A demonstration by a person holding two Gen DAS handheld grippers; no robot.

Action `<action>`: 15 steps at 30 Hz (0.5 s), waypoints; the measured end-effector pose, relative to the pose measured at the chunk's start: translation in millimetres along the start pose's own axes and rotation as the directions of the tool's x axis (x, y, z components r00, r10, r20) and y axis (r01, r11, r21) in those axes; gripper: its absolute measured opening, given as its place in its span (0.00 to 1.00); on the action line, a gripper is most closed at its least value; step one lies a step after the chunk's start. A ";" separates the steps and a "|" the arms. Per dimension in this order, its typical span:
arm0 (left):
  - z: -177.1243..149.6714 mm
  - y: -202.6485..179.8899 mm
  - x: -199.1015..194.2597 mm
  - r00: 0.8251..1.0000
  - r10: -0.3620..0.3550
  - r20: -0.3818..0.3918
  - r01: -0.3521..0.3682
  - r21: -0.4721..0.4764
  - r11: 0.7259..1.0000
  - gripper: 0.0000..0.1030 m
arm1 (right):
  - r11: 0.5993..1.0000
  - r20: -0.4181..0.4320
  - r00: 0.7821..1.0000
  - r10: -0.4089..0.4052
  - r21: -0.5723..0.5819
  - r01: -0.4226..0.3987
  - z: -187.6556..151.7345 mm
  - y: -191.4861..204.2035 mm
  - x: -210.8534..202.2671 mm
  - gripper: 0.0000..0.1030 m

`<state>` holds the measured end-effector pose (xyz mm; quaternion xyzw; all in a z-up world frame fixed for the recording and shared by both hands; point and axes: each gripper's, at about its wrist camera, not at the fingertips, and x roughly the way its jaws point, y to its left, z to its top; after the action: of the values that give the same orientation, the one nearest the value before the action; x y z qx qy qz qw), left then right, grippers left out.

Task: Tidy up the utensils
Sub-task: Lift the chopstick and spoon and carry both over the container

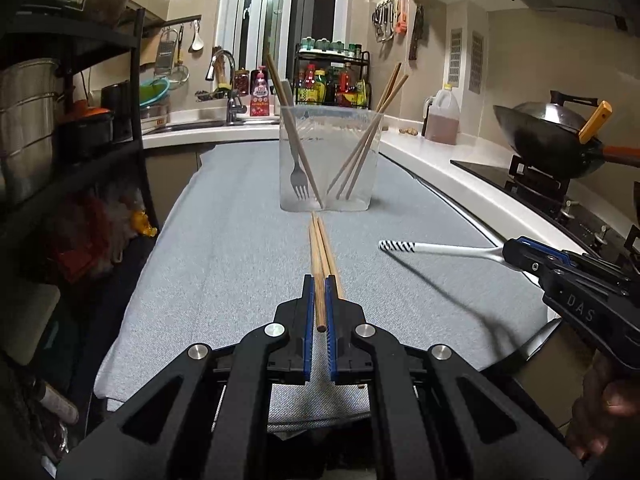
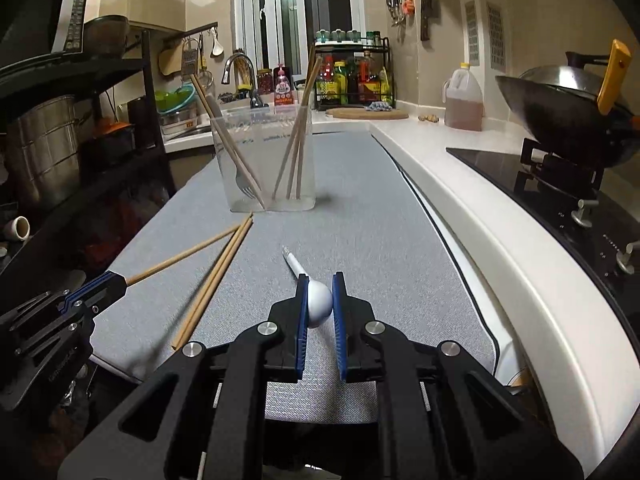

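Note:
A clear plastic holder (image 1: 330, 160) stands on the grey mat and holds a metal fork (image 1: 298, 184) and several chopsticks. My left gripper (image 1: 319, 280) is shut on one wooden chopstick (image 1: 316, 256), lifted slightly and pointing at the holder; a second chopstick (image 1: 332, 256) lies beside it. In the right wrist view the held chopstick (image 2: 180, 256) rises from the left gripper (image 2: 120, 282), and two chopsticks (image 2: 216, 276) lie on the mat. My right gripper (image 2: 320, 280) is shut on the bowl of a white spoon (image 2: 318, 300). The spoon's striped handle (image 1: 396, 246) points left.
The grey mat (image 2: 380, 220) covers the work surface. A white counter (image 2: 480, 200) runs along the right with a stove and wok (image 2: 560, 116) and an oil jug (image 2: 464, 100). A black shelf rack (image 1: 60, 120) stands on the left, a sink and spice rack behind.

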<state>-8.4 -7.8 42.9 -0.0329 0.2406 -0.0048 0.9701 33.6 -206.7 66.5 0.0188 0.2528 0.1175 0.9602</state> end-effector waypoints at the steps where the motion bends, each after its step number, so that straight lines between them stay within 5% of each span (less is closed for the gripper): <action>1: 2.6 -0.6 -2.4 1.000 -0.002 0.006 0.002 0.001 1.000 0.05 | 1.000 0.007 1.000 0.000 0.001 0.000 2.3 -0.4 -3.2 0.12; 15: 49.7 4.1 -19.3 0.997 -0.006 0.072 0.005 0.014 1.000 0.05 | 1.000 0.071 0.997 0.004 -0.011 -0.003 46.8 1.2 -25.2 0.12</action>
<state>-2.3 -0.2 95.4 -0.0273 0.2054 -0.0082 0.9783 35.0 -210.3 119.5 0.0182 0.2178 0.1198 0.9684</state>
